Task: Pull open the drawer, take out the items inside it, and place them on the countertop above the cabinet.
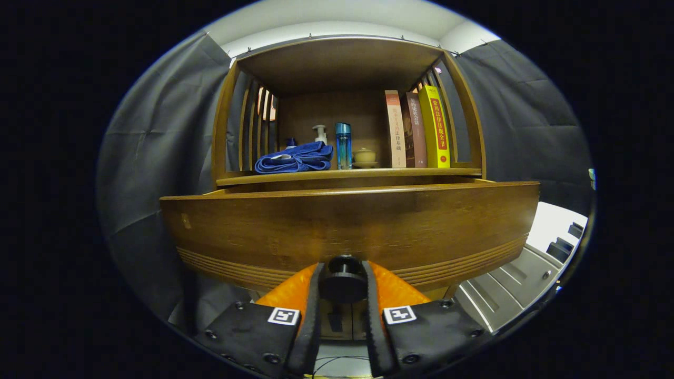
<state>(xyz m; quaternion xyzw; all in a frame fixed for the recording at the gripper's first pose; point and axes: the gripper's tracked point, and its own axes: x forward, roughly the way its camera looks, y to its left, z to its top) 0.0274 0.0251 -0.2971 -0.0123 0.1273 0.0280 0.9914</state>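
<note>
Gripper (343, 287) sat clamped on the drawer knob (343, 280), its two black pads pressing the dark round knob from either side, orange finger bodies flaring out behind them.

Drawer front (347, 226) filled the space just beyond the fingers: a broad brown wooden panel with grooved lines along its lower edge. It stood proud of the cabinet, its top edge forward of the countertop (347, 177) lip, with a shadowed gap between the two. Judged partly open. Interior hidden from this low angle; contents could not be told.

On the countertop, toward its left end: a folded blue cloth (295, 158), with a white pump bottle (319, 133) behind it. Near the middle: a blue cylindrical bottle (343, 146), then a small lidded tea cup (365, 156) on a saucer. Toward the right end: three upright books (416, 129) against the slatted side.

Step in hand, by my reading: pulling the drawer out. Next move would call for a straight, level draw on the knob until the inside is reachable, then letting go and rising above the front edge to look in. Free room for items looked limited, best along the front edge.
</note>
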